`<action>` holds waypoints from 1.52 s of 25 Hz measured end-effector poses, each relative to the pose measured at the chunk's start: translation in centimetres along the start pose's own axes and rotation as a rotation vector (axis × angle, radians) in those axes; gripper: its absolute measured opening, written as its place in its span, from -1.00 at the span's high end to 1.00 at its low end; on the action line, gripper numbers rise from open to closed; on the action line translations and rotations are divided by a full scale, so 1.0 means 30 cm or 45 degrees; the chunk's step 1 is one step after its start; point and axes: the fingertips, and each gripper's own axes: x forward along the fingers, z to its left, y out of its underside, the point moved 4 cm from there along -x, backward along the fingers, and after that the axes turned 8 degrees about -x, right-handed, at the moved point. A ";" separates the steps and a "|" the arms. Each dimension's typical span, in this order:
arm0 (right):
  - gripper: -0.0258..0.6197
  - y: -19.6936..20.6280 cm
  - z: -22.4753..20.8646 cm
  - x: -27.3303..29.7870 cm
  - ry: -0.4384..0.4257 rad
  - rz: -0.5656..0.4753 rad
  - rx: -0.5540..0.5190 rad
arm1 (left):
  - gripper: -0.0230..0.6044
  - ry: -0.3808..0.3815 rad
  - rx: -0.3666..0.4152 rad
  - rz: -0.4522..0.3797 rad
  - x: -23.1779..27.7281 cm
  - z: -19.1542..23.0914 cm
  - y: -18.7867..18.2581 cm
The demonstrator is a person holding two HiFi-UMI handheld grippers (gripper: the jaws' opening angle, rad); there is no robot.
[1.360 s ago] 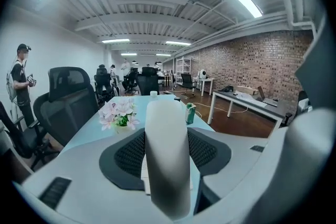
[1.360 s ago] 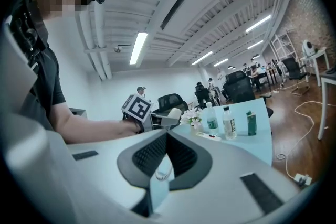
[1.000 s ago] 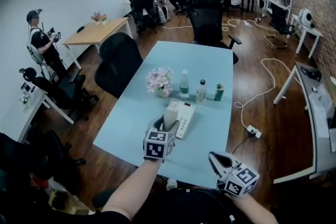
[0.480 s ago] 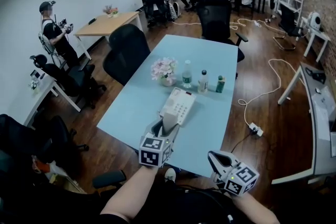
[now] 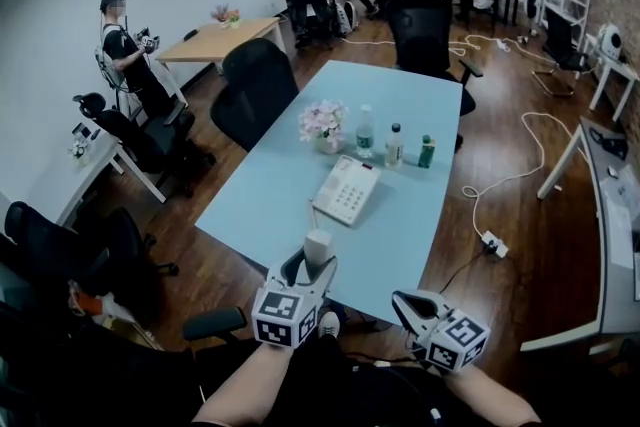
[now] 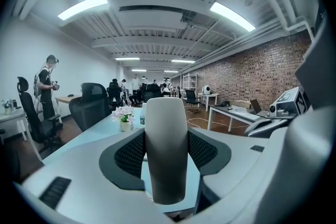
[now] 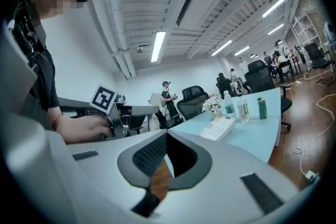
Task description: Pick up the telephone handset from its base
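The left claw (image 5: pixel 313 266) pinches the handset (image 6: pixel 166 149) upright, lifted clear of the base (image 5: pixel 346 190) at 12 o'clock on the counter (image 5: pixel 405 225). A loosened pinch could drop it. The right claw (image 7: pixel 170 159) is spread, empty.

Bright, even ceiling-strip lighting; sharp pictures with strong fisheye bending and dark corners.

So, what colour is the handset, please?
The handset is off-white, clearest in the left gripper view.
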 end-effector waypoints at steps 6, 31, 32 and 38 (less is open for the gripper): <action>0.87 0.029 0.035 0.007 -0.049 0.021 -0.003 | 0.17 -0.034 -0.021 -0.015 -0.101 -0.024 0.053; 0.88 0.017 0.080 0.070 -0.043 0.035 -0.064 | 0.17 -0.053 0.002 -0.004 -0.120 0.017 0.042; 0.88 0.014 0.079 0.072 -0.042 0.034 -0.066 | 0.17 -0.053 0.001 -0.003 -0.118 0.020 0.039; 0.88 0.002 0.076 0.088 -0.040 0.041 -0.073 | 0.17 -0.047 0.006 -0.002 -0.101 0.039 0.023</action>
